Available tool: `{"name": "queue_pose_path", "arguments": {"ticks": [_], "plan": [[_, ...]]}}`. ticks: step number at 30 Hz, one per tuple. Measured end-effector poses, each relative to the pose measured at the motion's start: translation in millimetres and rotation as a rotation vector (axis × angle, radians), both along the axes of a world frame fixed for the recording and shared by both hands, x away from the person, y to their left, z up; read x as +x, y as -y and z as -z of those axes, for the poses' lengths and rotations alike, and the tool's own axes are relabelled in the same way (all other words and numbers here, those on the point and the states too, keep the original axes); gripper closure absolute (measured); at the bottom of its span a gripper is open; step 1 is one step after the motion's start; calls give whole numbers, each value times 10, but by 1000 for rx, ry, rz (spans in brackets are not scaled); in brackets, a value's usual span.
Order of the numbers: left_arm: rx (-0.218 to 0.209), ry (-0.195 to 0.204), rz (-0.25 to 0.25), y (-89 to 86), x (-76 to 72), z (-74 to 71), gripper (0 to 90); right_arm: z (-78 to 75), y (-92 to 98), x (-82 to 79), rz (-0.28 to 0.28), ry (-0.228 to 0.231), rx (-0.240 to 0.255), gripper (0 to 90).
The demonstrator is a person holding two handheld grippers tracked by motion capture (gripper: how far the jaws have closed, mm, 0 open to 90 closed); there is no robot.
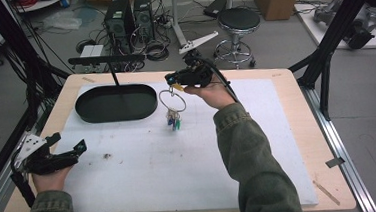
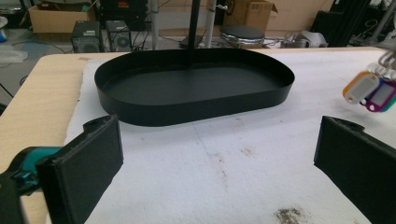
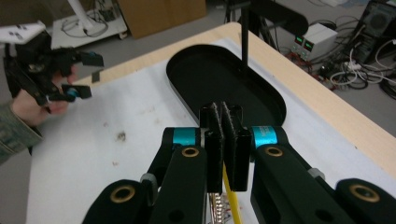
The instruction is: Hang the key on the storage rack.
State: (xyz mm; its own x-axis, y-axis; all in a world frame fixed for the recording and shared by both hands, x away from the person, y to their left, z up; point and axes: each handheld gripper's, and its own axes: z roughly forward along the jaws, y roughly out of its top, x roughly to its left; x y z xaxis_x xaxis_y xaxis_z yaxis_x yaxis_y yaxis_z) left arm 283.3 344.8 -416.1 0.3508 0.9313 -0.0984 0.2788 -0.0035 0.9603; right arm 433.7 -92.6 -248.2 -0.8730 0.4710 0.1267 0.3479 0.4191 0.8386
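The right gripper [image 1: 174,83] is held above the middle of the tabletop's [image 1: 298,128] far half, just off the right end of the black oval tray [image 1: 115,104]. Its jaws are pressed together on a yellow tag [image 1: 177,87], and from that tag a wire key ring [image 1: 172,101] hangs free with a small bunch of coloured key tags [image 1: 173,122] dangling at its bottom (blue, green and purple show in the high view). In the right gripper view the two black pads meet with the yellow strip [image 3: 229,196] running down between them, and the tray [image 3: 224,86] lies beyond them with a thin black post [image 3: 244,37] rising from it.

The left gripper [image 1: 76,149] sits low near the tabletop's near left corner, well apart from the ring. Its jaws are spread wide with nothing between them; in the left gripper view the white mat [image 2: 224,163] shows between the pads, the tray [image 2: 194,100] stands beyond them toward the far edge, and orange and purple tags [image 2: 371,91] hang at the right.
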Motion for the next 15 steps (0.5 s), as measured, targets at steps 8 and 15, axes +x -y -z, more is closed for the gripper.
{"name": "queue_pose_path", "arguments": {"ticks": [8,15], "plan": [[-2,4,-1,-10,2,-1,17,-94,-74,137,10,12,1,879],[-6,6,-2,-11,6,1,17,-230,-180,248,9,13,22,879]]}}
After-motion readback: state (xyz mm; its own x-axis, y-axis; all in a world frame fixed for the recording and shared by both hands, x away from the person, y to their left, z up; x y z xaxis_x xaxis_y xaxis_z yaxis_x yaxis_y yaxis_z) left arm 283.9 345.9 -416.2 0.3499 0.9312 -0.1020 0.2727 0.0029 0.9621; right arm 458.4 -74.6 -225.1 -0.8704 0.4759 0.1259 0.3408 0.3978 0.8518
